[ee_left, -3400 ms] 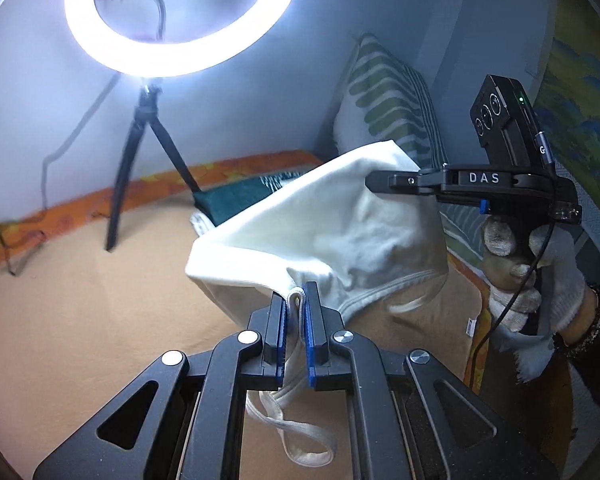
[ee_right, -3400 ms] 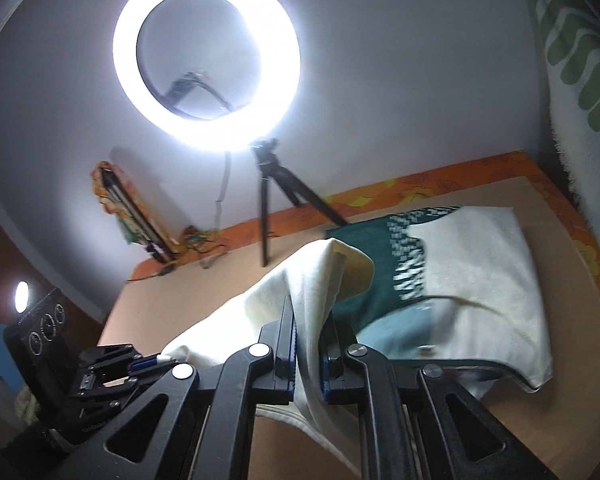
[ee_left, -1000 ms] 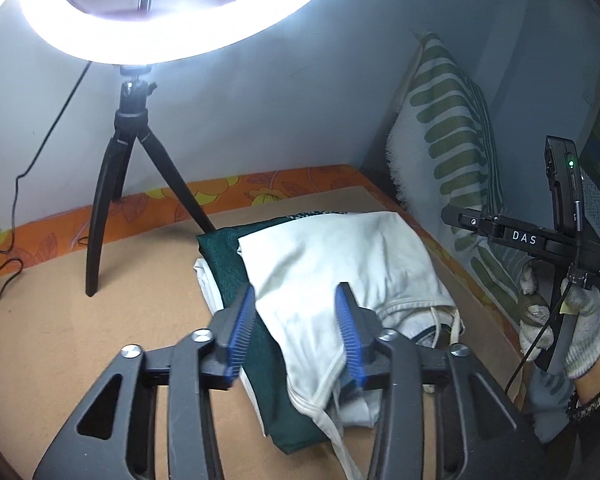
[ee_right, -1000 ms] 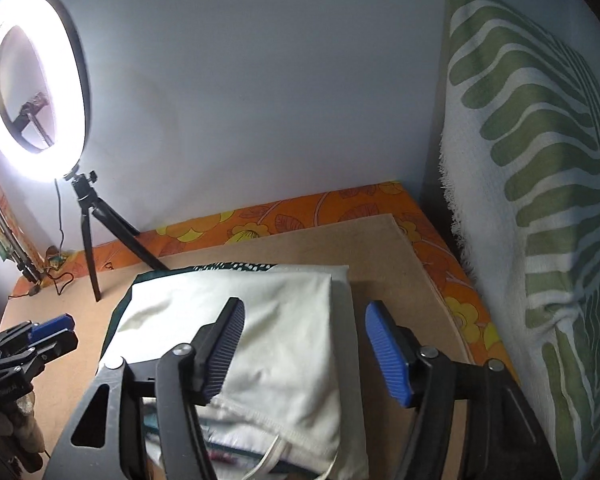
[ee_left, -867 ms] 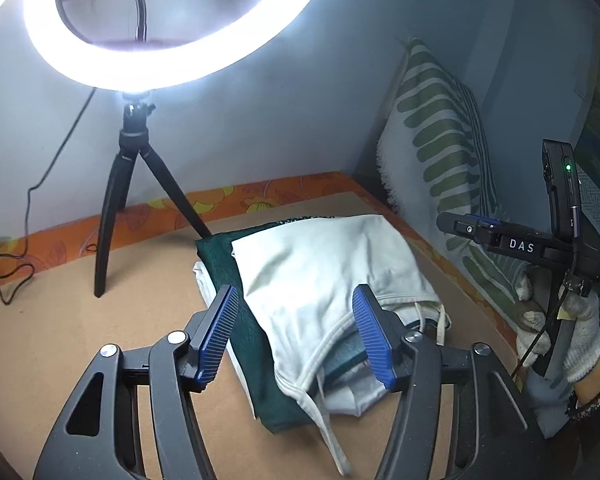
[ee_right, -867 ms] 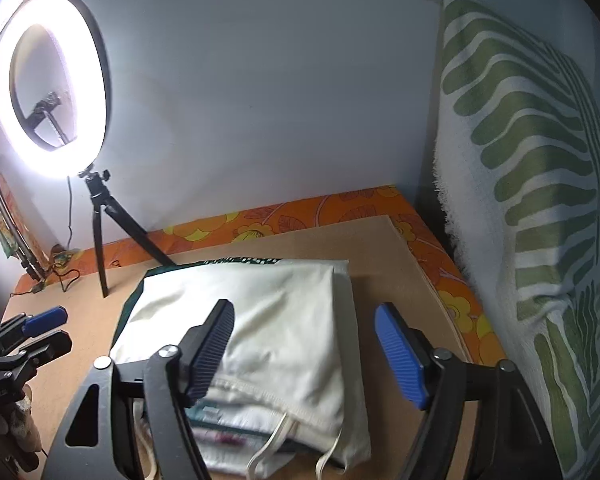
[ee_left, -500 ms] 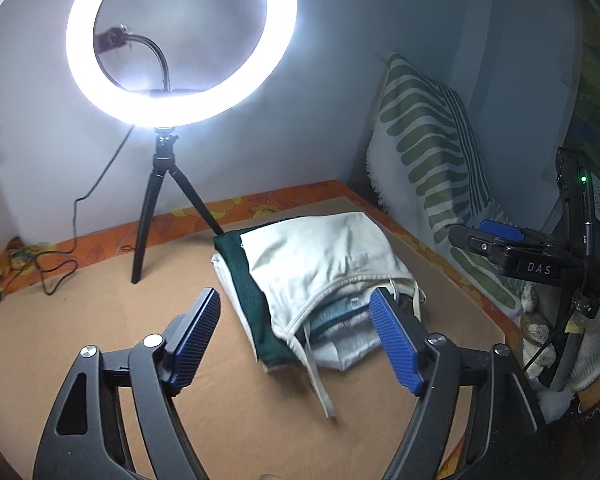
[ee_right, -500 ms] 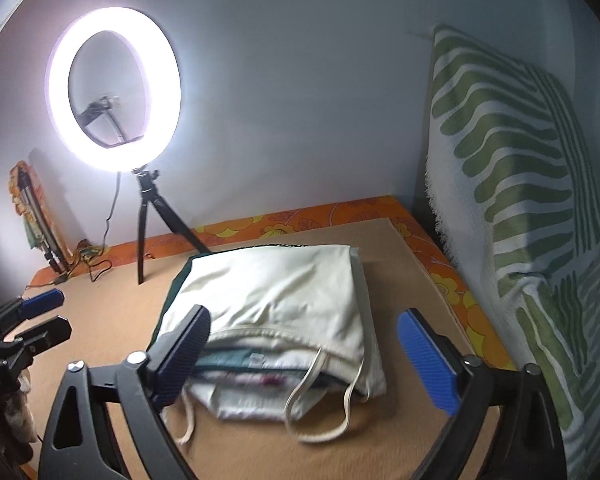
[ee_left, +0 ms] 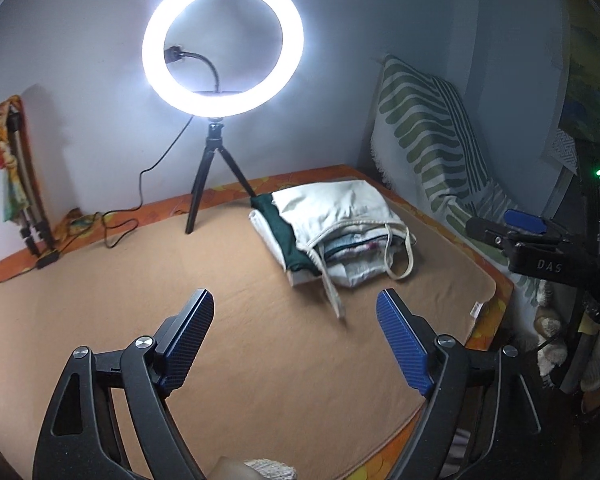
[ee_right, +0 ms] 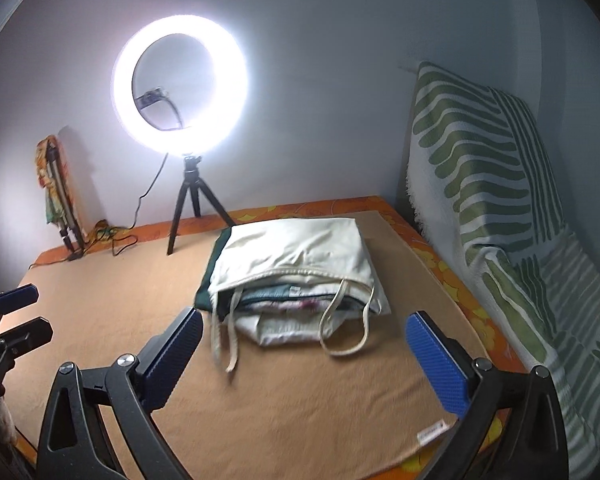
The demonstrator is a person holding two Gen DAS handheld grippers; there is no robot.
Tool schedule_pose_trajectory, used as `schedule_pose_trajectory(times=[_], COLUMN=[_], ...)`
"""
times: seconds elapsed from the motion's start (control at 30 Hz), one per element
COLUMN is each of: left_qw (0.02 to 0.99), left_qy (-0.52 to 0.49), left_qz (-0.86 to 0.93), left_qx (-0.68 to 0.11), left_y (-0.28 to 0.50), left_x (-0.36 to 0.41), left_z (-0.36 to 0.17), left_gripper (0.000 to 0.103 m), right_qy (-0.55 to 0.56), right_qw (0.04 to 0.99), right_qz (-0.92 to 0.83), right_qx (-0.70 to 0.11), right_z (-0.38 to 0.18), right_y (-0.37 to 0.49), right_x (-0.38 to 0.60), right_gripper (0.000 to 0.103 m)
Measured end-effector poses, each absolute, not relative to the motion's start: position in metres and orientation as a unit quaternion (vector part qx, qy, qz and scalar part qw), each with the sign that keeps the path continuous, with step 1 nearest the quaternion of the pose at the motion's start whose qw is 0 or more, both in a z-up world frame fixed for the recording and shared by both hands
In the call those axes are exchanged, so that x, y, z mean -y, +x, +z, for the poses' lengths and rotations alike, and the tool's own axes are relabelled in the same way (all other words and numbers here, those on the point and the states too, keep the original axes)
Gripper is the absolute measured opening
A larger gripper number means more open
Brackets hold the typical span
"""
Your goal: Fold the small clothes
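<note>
A stack of folded clothes (ee_left: 332,232) lies on the tan blanket (ee_left: 220,280) at the back right. A cream garment (ee_right: 296,248) with loose drawstrings lies on top, over a dark green piece (ee_right: 204,300) and several others. My left gripper (ee_left: 296,340) is open and empty, well in front of the stack. My right gripper (ee_right: 308,356) is open and empty, just in front of the stack. The right gripper also shows at the right edge of the left wrist view (ee_left: 512,228). The left gripper shows at the left edge of the right wrist view (ee_right: 18,316).
A lit ring light on a black tripod (ee_left: 216,176) stands at the back by the wall, its cable (ee_left: 116,228) trailing left. A green-patterned pillow (ee_right: 492,184) leans at the right. A folded stand (ee_left: 24,184) leans on the wall at the left.
Both grippers let go of the cream garment, which now lies on top of the stack. Both have opened wide and drawn back from the stack.
</note>
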State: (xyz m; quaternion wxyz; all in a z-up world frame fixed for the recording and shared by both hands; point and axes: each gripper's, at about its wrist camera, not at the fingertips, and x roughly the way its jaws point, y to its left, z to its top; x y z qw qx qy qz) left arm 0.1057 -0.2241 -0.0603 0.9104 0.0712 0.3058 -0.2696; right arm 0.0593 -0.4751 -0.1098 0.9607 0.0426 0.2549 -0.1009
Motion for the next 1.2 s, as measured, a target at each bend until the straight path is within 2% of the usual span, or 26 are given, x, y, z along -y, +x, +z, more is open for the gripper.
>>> schedule_pose_trajectory(times=[0.33, 0.4, 0.47, 1.2], left_qw=[0.913, 0.913, 0.916, 0.928], left_qy=[0.042, 0.048, 0.050, 0.038], left_qz=[-0.241, -0.238, -0.234, -0.221], left_qx=[-0.326, -0.327, -0.321, -0.298], left_y=[0.072, 0.068, 0.064, 0.055], left_x=[0.188, 0.187, 0.186, 0.170], left_z=[-0.073, -0.074, -0.072, -0.068], left_gripper=[0.084, 0.089, 0.100, 0.101], right_qy=[0.042, 0.041, 0.038, 0.038], right_qw=[0.967, 0.967, 0.968, 0.968], right_qz=[-0.106, -0.106, -0.106, -0.111], right_qx=[-0.228, -0.227, -0.225, -0.223], right_z=[-0.111, -0.111, -0.111, -0.110], right_y=[0.014, 0.011, 0.008, 0.000], right_x=[0.439, 0.436, 0.434, 0.426], right_gripper=[0.103, 0.103, 0.103, 0.103])
